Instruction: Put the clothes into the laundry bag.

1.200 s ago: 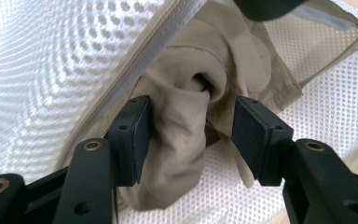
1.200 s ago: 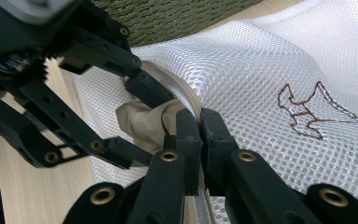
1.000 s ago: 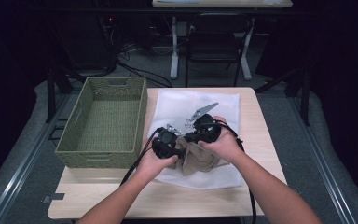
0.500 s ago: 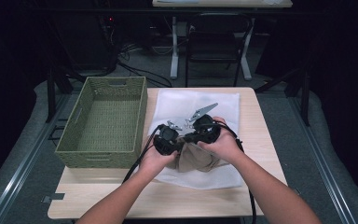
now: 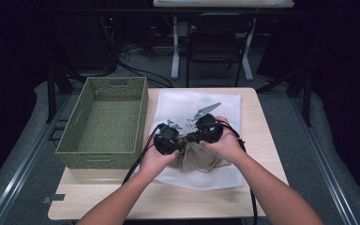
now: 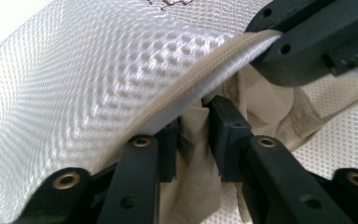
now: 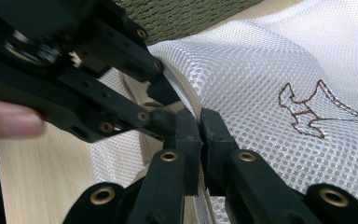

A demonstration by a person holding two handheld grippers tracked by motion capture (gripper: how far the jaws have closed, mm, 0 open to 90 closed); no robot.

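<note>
You're mid-stuffing here, I'd say: the white mesh laundry bag (image 5: pixel 201 105) lies flat across the light wooden table (image 5: pixel 262 140), centre of the high view, with the green woven basket (image 5: pixel 105 123) just left of it. The crumpled beige cloth garment (image 5: pixel 198 158) sits at the bag's near edge, lower centre, partly inside the opening. In the left gripper view, your left gripper (image 6: pixel 193 135) has its jaws clamped on a fold of that garment, right under the bag's beige zipper hem (image 6: pixel 214 72). Your right gripper (image 7: pixel 199 133) is pinched tight on that hem, holding the mouth up. Both hands are huddled together, wrists angled inward. Next move probably needs a push deeper while the right lifts.
</note>
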